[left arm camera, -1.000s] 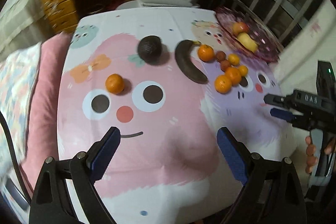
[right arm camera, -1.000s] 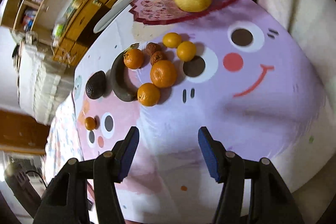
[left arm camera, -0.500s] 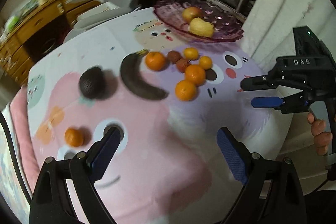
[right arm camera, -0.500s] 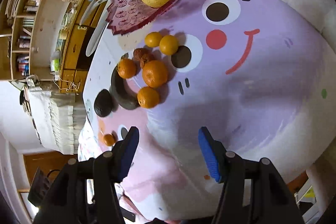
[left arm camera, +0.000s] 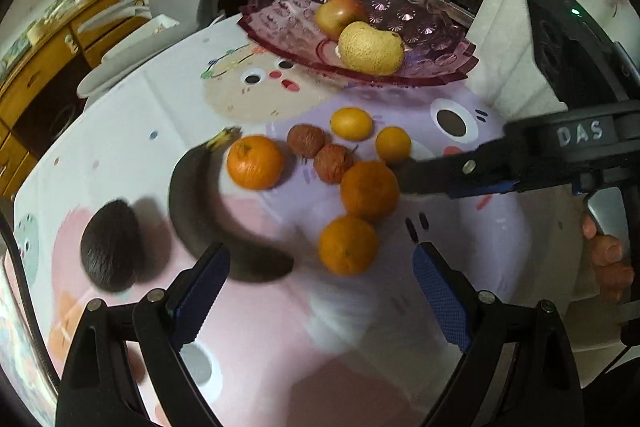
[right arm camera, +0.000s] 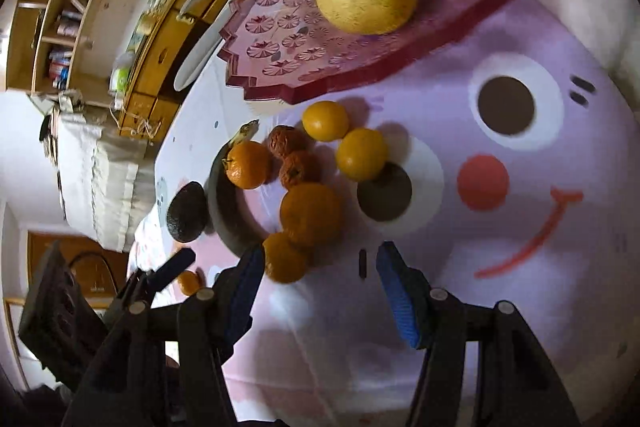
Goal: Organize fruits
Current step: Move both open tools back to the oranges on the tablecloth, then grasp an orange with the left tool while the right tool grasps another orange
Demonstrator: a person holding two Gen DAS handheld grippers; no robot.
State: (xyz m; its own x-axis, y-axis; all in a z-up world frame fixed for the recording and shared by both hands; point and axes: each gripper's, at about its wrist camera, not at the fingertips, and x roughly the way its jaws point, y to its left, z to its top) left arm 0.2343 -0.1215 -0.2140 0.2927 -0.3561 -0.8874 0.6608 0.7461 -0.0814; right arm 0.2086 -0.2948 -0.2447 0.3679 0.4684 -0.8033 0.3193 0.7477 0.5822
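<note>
Oranges (right arm camera: 310, 214) sit bunched on the cloth below the pink dish (right arm camera: 256, 39). My right claw (right arm camera: 320, 283) is spread wide, empty. It might bump one and make it roll away.

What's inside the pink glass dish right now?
The pink glass dish holds two fruits: a red apple and a yellow pear, touching. The pear covers part of the apple and the dish floor behind it.

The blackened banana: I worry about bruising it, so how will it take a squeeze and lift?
The banana is almost wholly black, so it is probably overripe, soft and easily squashed between tool pads. Its long curved shape likely won't roll, but it may sag or pivot if gripped near one end. An orange sits close against it and might get nudged.
</note>
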